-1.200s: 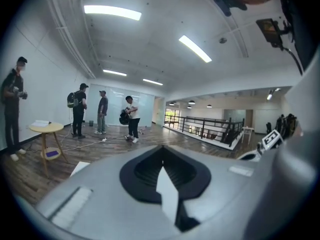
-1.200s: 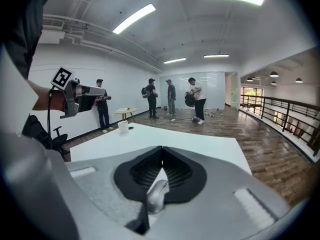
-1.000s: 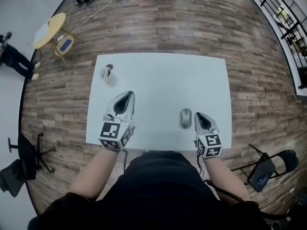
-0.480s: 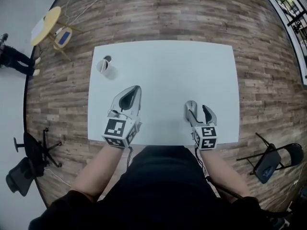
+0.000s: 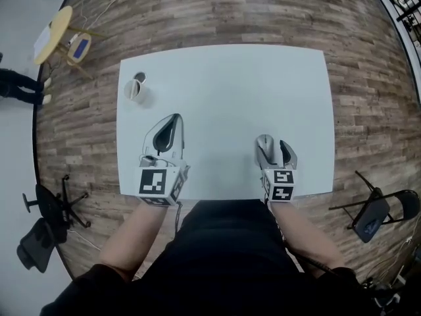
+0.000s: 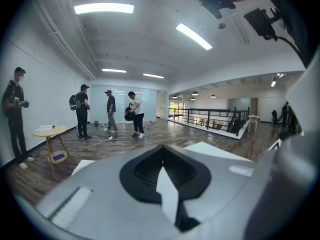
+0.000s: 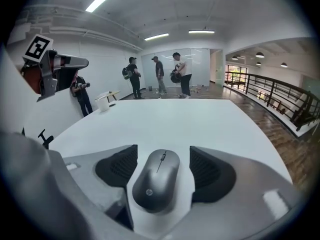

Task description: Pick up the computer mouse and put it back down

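Observation:
A grey computer mouse lies flat on the white table, near the front edge on the right. My right gripper straddles it, one black pad on each side, with a small gap showing between each pad and the mouse. Its jaws are opening. In the head view the mouse shows only partly between the right gripper jaws. My left gripper hovers over the table's front left, its pads together and nothing held; in its own view the left gripper fills the lower frame.
A white cup stands at the table's far left corner, also seen as the cup in the right gripper view. A folding chair stands off the right side. Several people stand far across the wooden floor.
My right gripper, shut and just right of the mouse before, has come down over it and spread its jaws on both sides. The left gripper has hardly moved.

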The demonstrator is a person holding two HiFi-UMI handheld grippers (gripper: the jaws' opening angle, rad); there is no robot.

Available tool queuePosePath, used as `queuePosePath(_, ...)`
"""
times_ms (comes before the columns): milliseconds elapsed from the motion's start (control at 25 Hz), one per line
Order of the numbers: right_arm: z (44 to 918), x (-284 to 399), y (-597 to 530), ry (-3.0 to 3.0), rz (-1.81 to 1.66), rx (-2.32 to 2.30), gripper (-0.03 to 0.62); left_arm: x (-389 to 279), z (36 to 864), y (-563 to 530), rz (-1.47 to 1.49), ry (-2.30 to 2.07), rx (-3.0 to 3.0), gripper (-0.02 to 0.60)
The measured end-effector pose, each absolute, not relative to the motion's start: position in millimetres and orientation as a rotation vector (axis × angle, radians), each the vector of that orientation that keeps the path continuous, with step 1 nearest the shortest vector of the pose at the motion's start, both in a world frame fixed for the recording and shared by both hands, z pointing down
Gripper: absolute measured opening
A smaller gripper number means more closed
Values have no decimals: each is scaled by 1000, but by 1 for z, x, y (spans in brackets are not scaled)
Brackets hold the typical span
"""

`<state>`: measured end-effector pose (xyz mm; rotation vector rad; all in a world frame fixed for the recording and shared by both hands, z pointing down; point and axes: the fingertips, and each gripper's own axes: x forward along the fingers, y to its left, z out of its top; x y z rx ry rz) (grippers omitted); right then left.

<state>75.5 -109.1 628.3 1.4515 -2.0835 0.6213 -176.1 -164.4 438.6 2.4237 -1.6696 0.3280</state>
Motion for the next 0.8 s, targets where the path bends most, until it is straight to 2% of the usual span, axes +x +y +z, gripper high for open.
queuePosePath(280,643,67,-99,-2006,649,1453,344,-173,447,-167,345,-1679,2435,6)
queuePosePath(800,667,72,-91,-1883,707,1473,348,-178,454,-166,406,-1671,2393,6)
